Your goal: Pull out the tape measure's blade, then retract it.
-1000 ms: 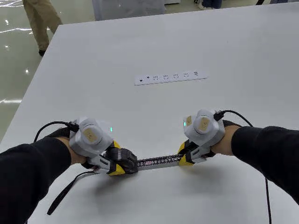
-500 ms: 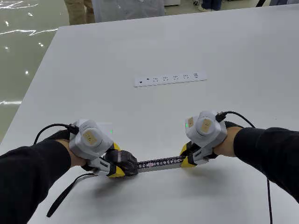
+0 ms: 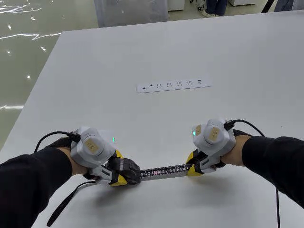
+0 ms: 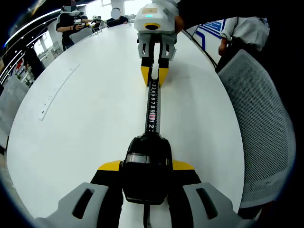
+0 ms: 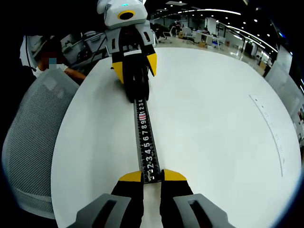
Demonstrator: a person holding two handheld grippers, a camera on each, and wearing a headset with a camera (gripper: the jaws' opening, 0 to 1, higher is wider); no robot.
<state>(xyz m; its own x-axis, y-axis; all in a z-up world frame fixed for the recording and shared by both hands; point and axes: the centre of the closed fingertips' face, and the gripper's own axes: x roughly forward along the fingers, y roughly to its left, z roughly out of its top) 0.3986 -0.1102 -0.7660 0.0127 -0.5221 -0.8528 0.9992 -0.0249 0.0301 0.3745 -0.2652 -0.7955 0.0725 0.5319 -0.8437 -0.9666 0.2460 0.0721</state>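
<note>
The black tape measure case [image 3: 125, 170] [image 4: 147, 164] rests low on the white table [image 3: 156, 52], with my left gripper [image 3: 114, 175] [image 4: 147, 166] shut around it. Its dark numbered blade [image 3: 165, 170] [image 4: 152, 105] [image 5: 145, 140] runs out flat along the table toward the right. My right gripper [image 3: 191, 168] [image 5: 151, 176] is shut on the blade's end, its yellow fingertips [image 5: 174, 175] pinching the tip. From the right gripper view the case [image 5: 136, 80] sits between the left gripper's yellow tips. A black wrist strap [image 3: 66, 199] trails from the case toward the near table edge.
A white strip with black symbols [image 3: 173, 85] lies flat mid-table beyond the grippers. A grey mesh chair [image 4: 266, 123] [image 5: 33, 137] stands at the near table edge. Cables [image 3: 50, 137] run from both grippers. People stand on the shiny floor past the far edge [image 3: 216, 5].
The right gripper has moved a little further right, away from the case, so slightly more blade shows. The head camera has tilted, shifting the whole scene down.
</note>
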